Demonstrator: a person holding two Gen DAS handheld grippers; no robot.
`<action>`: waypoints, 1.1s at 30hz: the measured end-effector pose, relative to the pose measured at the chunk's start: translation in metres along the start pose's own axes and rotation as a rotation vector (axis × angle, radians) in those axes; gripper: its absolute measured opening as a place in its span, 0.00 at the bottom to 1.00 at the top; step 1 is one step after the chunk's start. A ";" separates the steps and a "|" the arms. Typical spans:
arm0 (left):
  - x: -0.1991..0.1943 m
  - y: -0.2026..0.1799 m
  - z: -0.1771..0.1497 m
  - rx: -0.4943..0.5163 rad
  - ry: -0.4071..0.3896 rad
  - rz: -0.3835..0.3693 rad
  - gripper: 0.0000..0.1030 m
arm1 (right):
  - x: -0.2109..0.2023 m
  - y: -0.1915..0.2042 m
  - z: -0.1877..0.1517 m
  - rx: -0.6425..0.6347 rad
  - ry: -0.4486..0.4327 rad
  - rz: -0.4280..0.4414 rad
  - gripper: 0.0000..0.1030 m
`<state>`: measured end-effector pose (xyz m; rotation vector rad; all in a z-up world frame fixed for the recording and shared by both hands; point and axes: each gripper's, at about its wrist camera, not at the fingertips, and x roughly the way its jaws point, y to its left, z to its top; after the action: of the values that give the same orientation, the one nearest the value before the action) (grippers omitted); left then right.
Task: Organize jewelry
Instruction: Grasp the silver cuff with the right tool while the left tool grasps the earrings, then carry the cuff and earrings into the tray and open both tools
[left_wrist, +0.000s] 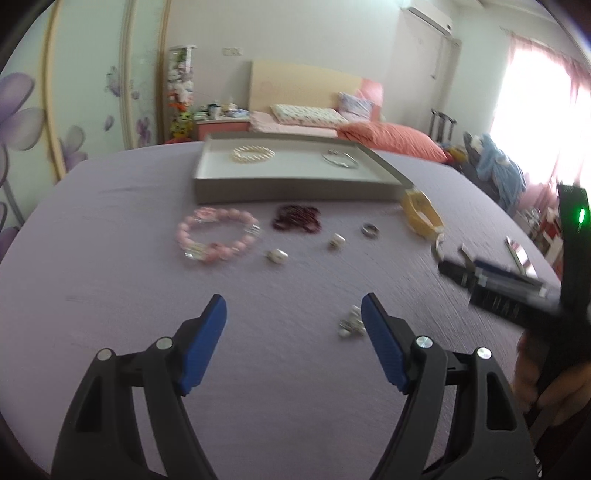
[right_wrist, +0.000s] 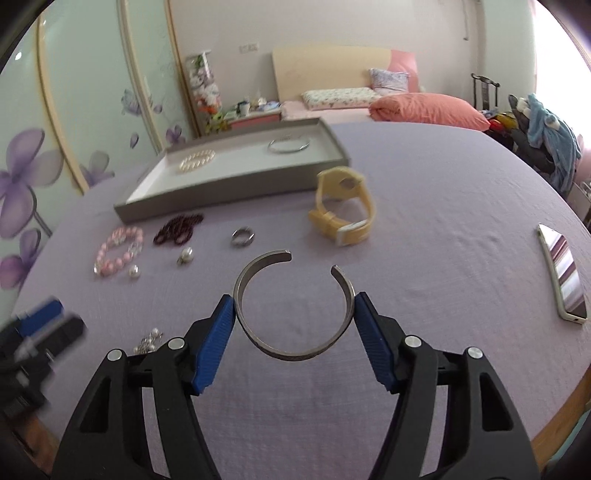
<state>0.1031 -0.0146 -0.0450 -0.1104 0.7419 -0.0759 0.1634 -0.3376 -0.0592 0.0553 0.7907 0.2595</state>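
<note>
The right tongs (right_wrist: 294, 306) grip an open silver cuff bangle (right_wrist: 293, 314) by its two sides, over the near part of the lilac-covered tabletop (right_wrist: 424, 229). The left tongs (left_wrist: 294, 314) stand wide apart with nothing between them, a small cluster of silver earrings (left_wrist: 349, 325) beside one pad. Farther off lie a pink bead bracelet (left_wrist: 218, 236), a ring (left_wrist: 370, 229) and a yellow watch (right_wrist: 341, 206). At the far edge, a grey tray (left_wrist: 295, 188) holds a pearl bracelet (left_wrist: 253, 153).

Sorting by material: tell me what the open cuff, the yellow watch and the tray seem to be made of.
Open cuff, pinched in the right gripper: looks like metal, grey with a dull brushed sheen and a thin rigid band.
Yellow watch: probably rubber or plastic, with a matte, thick, flexible-looking strap.
Tray: likely cardboard, with flat grey matte walls and a white inside.
</note>
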 end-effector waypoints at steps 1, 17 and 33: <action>0.003 -0.005 -0.002 0.014 0.007 0.000 0.73 | -0.003 -0.004 0.002 0.012 -0.007 0.000 0.65; 0.044 -0.049 -0.015 0.075 0.104 0.056 0.32 | -0.009 -0.010 0.007 0.040 -0.015 0.050 0.65; 0.046 -0.056 -0.013 0.094 0.104 0.040 0.07 | -0.015 -0.002 0.007 0.015 -0.020 0.067 0.65</action>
<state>0.1267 -0.0762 -0.0783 -0.0020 0.8426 -0.0788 0.1588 -0.3427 -0.0445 0.0988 0.7722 0.3159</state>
